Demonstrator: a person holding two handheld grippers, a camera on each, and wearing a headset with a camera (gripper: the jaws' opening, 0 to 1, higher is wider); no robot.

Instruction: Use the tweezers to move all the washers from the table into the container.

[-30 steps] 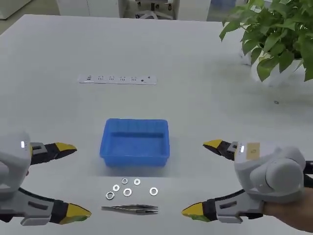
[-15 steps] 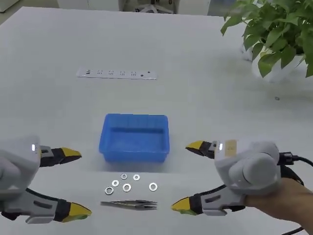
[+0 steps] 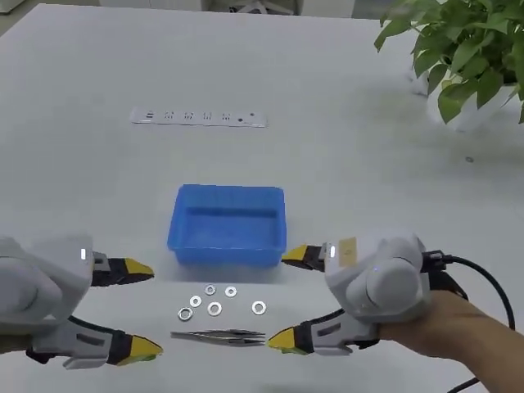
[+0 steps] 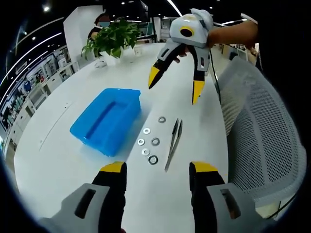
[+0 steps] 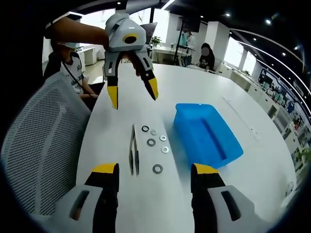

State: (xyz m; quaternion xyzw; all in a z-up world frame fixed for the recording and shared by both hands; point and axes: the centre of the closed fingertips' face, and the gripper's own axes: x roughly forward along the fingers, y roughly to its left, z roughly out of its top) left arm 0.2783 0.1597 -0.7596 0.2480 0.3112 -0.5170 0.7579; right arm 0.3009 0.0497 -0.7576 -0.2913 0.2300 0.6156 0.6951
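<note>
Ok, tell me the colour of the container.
The container is blue, seen best in the head view.

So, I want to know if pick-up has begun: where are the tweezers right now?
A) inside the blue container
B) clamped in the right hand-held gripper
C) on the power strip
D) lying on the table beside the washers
D: the tweezers lie flat on the table beside the washers. The left hand-held gripper and the right hand-held gripper are open and hold nothing.

- The container is bright blue.
- The washers and tweezers are silvery.
- The left gripper and right gripper are pale grey, with black, yellow-tipped jaws.
- The table is white.
- The plant is green.
- The chair is white mesh.
</note>
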